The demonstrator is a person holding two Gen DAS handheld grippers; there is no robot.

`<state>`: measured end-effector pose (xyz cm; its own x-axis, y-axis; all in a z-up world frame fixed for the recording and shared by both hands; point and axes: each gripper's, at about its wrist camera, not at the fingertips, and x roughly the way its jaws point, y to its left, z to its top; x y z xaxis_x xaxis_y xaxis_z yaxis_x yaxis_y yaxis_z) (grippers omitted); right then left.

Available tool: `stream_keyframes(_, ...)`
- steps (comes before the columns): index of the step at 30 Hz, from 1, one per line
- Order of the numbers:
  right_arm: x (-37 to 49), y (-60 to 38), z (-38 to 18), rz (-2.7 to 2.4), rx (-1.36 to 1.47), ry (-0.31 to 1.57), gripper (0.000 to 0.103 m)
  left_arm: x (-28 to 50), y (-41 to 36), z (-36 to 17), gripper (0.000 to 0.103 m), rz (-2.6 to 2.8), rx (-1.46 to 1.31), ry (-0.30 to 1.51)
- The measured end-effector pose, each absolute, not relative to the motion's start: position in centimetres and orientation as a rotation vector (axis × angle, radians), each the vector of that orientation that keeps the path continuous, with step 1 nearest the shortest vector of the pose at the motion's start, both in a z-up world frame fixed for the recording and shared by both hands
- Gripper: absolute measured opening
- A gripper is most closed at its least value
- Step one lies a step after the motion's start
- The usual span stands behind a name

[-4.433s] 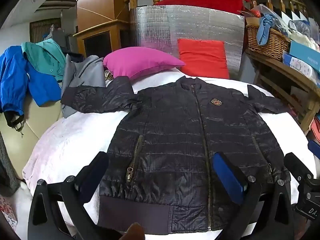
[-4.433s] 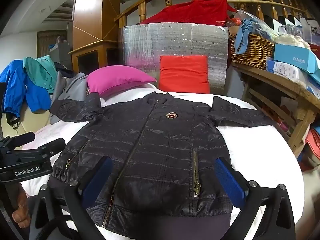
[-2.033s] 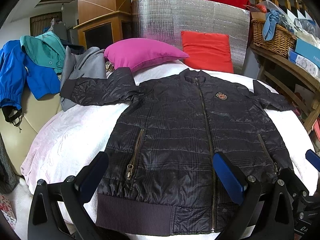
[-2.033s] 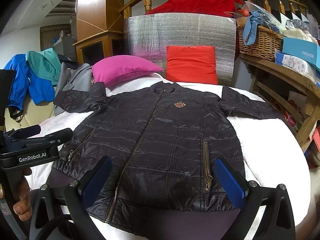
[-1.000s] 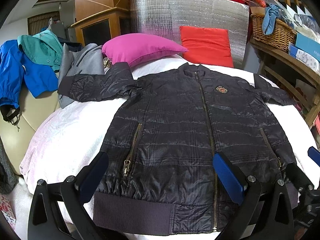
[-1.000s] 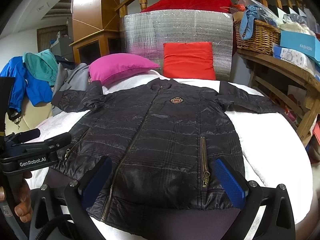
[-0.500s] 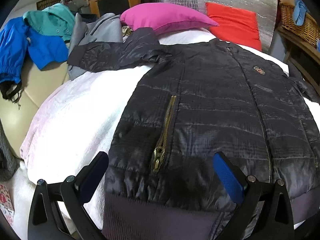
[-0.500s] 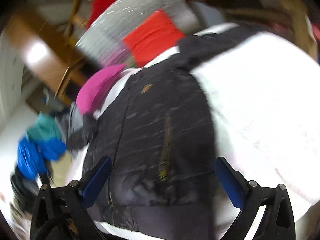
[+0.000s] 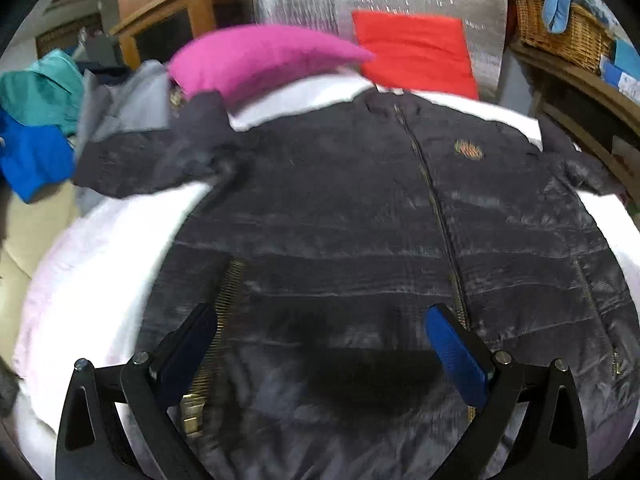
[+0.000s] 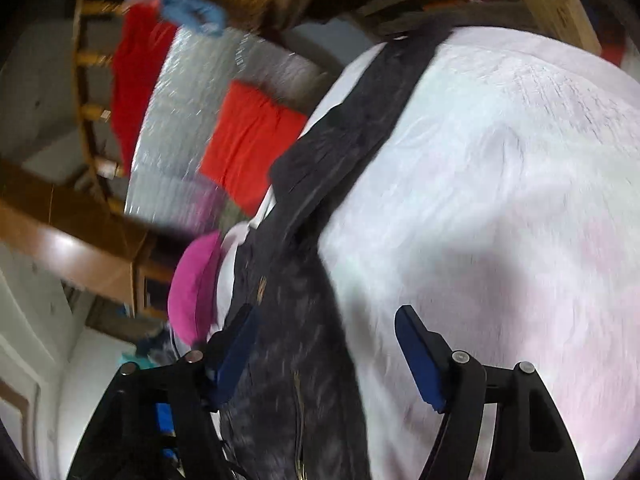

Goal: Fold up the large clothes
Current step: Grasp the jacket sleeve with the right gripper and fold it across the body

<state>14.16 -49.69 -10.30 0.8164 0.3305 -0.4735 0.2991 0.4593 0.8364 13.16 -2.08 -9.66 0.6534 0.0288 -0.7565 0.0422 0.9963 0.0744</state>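
Holding your left gripper spread wide and empty low in the frame, you're over the jacket, which lies flat mid-frame on the white bed, collar toward the top, hem toward you. Your right gripper, also unclenched, straddles the jacket's side edge; bare bedding fills that frame's right.

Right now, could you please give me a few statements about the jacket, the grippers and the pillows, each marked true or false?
1. The black jacket lies front up, zipped, on the white cover. True.
2. The left gripper is shut on the hem. False: its jaws stand open over the lower front.
3. The pink pillow lies beyond the jacket's sleeve. True.
4. The right gripper holds the red pillow. False: it is open and holds nothing.
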Motion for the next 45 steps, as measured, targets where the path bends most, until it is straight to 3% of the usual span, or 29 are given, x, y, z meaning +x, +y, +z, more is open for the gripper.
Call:
stream_keyframes(3,17.3,-52.6,-10.9,-0.019,1.162,0.627,0.062,14.2,-2.2,-13.4,0.103,0.012,0.099,0.936)
stream_keyframes(19,33.1,-64.2,-13.2,-0.271,1.185,0.58,0.062,13.2,-1.4,-14.0,0.103,-0.012,0.038,0.834)
stream_keyframes(22,34.8,-65.3,-14.1,-0.308,1.17,0.631,0.046,13.1,-1.4,-14.1,0.103,-0.014,0.036,0.825)
stream_keyframes(23,35.4,-65.4,-14.7,-0.336,1.161,0.673,0.025,13.1,-1.4,-14.1,0.103,-0.015,0.036,0.825)
stream_keyframes(24,35.9,-65.4,-14.8,-0.361,1.143,0.706,0.015,13.1,-1.4,-14.1,0.103,-0.016,0.036,0.823)
stream_keyframes(25,36.2,-65.3,-14.2,-0.372,1.104,0.71,0.013,13.1,-1.4,-14.1,0.103,-0.016,0.035,0.822)
stream_keyframes(33,38.7,-56.6,-1.1,-0.226,0.665,0.629,0.007,13.1,-1.4,-14.1,0.103,-0.018,0.033,0.817)
stream_keyframes(37,38.7,-47.0,4.1,-0.044,0.501,0.591,0.007,13.0,-1.3,-14.0,0.103,-0.018,0.032,0.815)
stream_keyframes(40,38.4,-39.2,4.6,0.085,0.41,0.599,0.007,13.0,-1.3,-14.0,0.103,-0.02,0.029,0.814)
stream_keyframes(45,37.3,-27.7,-1.7,0.22,0.329,0.737,0.011,13.0,-1.2,-14.1,0.103,-0.023,0.025,0.812)
